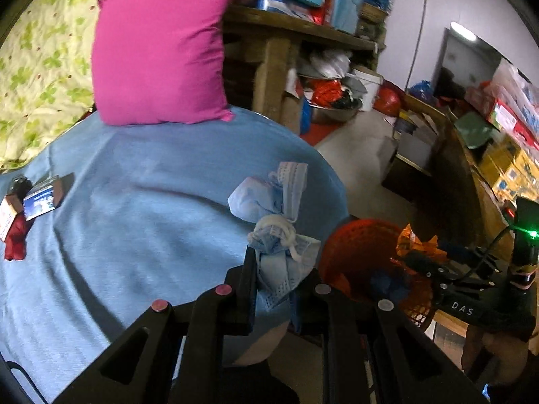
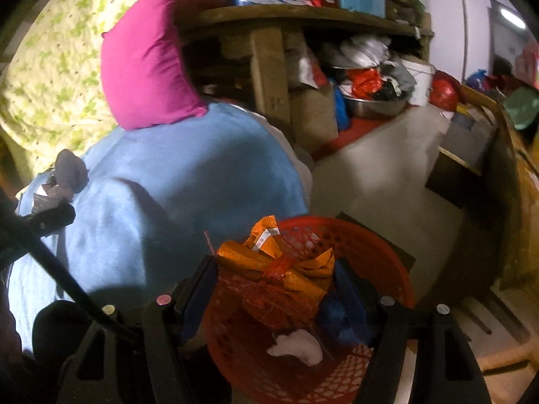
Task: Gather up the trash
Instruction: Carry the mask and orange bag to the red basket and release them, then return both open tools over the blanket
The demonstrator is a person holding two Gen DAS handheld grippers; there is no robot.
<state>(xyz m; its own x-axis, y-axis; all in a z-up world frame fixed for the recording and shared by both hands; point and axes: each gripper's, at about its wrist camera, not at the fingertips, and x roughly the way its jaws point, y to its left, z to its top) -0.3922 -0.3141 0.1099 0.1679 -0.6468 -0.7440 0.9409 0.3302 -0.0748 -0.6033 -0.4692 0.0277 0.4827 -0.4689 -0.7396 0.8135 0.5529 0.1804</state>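
My left gripper [image 1: 274, 276] is shut on a bundle of blue face masks [image 1: 276, 232] tied with white straps, held above the blue blanket [image 1: 151, 208] near the bed's right edge. The red mesh trash basket [image 1: 340, 249] stands on the floor just right of it. My right gripper [image 2: 276, 279] holds a crumpled orange wrapper [image 2: 269, 266] over the basket [image 2: 380, 256]; it also shows in the left wrist view [image 1: 414, 245]. In the basket lie a white tissue [image 2: 296, 346] and a blue scrap [image 2: 333, 313]. The left gripper and its masks appear at the far left of the right wrist view [image 2: 64, 178].
A magenta pillow [image 1: 158, 50] leans at the head of the bed by a floral quilt [image 1: 37, 67]. Small boxes and a red cloth [image 1: 20, 222] lie on the blanket's left. A cluttered wooden shelf [image 1: 296, 33] and stacked boxes [image 1: 505, 155] flank the grey floor [image 1: 357, 148].
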